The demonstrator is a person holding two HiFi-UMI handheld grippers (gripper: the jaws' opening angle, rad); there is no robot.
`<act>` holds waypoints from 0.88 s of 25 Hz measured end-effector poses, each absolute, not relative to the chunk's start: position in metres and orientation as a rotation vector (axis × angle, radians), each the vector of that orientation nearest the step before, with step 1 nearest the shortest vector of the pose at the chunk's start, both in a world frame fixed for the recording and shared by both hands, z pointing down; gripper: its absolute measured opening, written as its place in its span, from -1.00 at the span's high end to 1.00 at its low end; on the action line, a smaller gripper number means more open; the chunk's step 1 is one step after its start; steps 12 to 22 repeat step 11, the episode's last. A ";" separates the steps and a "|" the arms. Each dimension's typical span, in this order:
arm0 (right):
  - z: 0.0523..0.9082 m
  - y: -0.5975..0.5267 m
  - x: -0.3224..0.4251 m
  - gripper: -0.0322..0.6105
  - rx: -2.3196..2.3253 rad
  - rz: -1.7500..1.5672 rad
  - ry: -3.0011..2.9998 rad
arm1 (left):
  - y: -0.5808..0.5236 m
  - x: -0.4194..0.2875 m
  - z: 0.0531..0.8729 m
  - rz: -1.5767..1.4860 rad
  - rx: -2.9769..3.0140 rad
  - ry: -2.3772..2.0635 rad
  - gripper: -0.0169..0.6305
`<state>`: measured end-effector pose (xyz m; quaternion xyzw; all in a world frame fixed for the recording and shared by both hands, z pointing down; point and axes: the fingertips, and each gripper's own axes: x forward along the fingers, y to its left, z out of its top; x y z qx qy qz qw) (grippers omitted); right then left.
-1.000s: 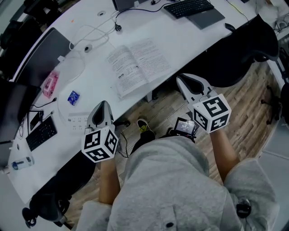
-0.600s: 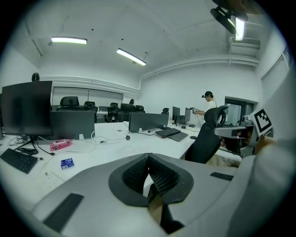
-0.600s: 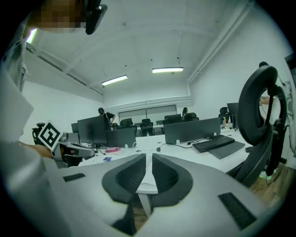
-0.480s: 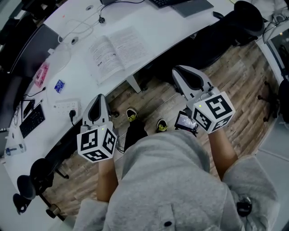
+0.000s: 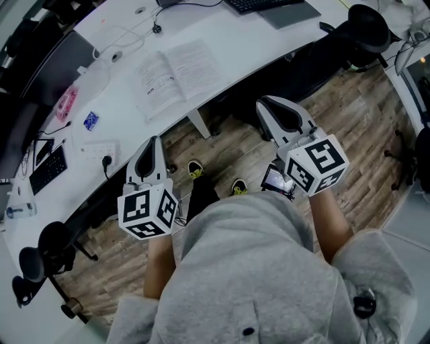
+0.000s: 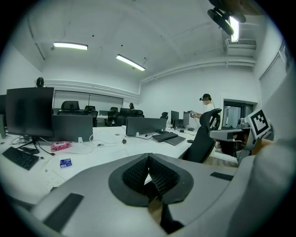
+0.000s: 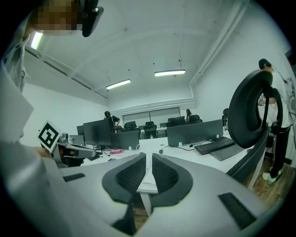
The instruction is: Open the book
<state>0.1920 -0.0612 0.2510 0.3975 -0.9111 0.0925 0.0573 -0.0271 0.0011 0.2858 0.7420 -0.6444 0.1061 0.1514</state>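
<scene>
At the far left of the white counter [image 5: 255,40] lies a black keyboard [image 5: 48,170], and just above it a small pink pack [image 5: 65,104], too small for me to tell whether anything is in it. Near that are a blue packet [image 5: 91,121] and a white power strip [image 5: 101,153] with a dark plug in it. I hold my left gripper [image 5: 154,144] in the air over the wooden floor [image 5: 222,144], short of the counter's near edge, touching nothing. Its jaws are pressed together at the tips, with nothing between them. The book [image 5: 176,75] lies flat on the counter beyond and a little to the right of that gripper, already open with both printed pages facing up, well apart from both my grippers. White cables [image 5: 127,44] loop on the counter to the left of the book. My right gripper [image 5: 269,107] hangs over the floor too, off the counter and near a black chair [image 5: 366,27] that stands at the counter's right end. Its jaws stand a narrow slit apart and pinch nothing; through the slit I see only the counter far off. A second black keyboard [image 5: 259,4] sits at the counter's far edge, on a grey pad [image 5: 292,13].
</scene>
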 end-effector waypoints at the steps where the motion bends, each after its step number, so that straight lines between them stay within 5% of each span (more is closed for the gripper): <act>1: 0.251 -0.062 0.192 0.72 1.201 0.277 -2.762 | 0.001 -0.027 0.285 0.303 2.127 -1.853 0.93; 22: 0.250 -0.066 0.185 0.72 1.177 0.262 -2.771 | -0.001 -0.034 0.280 0.291 2.116 -1.879 0.93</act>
